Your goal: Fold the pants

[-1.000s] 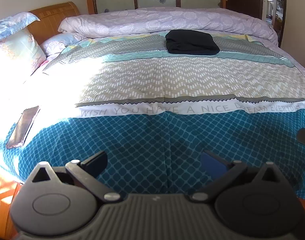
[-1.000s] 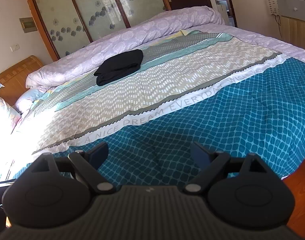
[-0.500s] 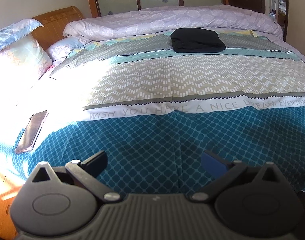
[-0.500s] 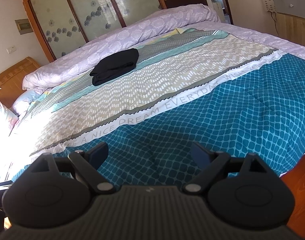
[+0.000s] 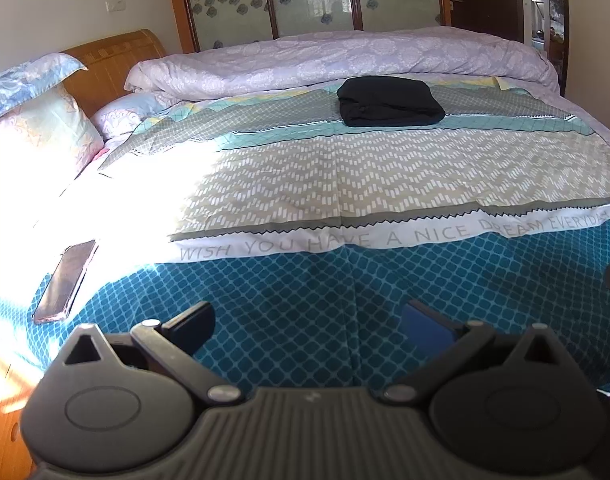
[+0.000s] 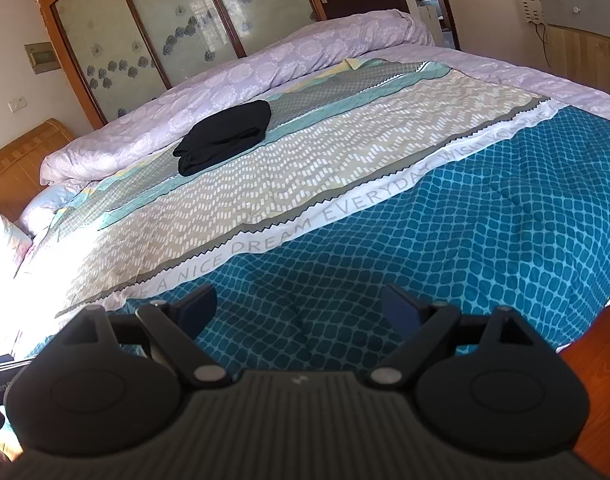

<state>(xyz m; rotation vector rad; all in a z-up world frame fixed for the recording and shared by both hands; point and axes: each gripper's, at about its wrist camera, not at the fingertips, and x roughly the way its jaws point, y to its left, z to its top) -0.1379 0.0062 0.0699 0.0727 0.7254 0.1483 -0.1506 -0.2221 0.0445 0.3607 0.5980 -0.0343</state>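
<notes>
1. Where sunlight floods the bedspread (image 5: 385, 184), the patch beside the phone (image 5: 65, 280) is washed out.
2. The left gripper (image 5: 309, 324) and right gripper (image 6: 301, 308) stand wide apart and empty, unchanged.
3. The folded black pants (image 5: 389, 102) lie far off, untouched.

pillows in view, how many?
3, all at the headboard: a blue floral one on top, a pink floral one under it, a pale one beside the rolled duvet. More may be hidden.
</notes>
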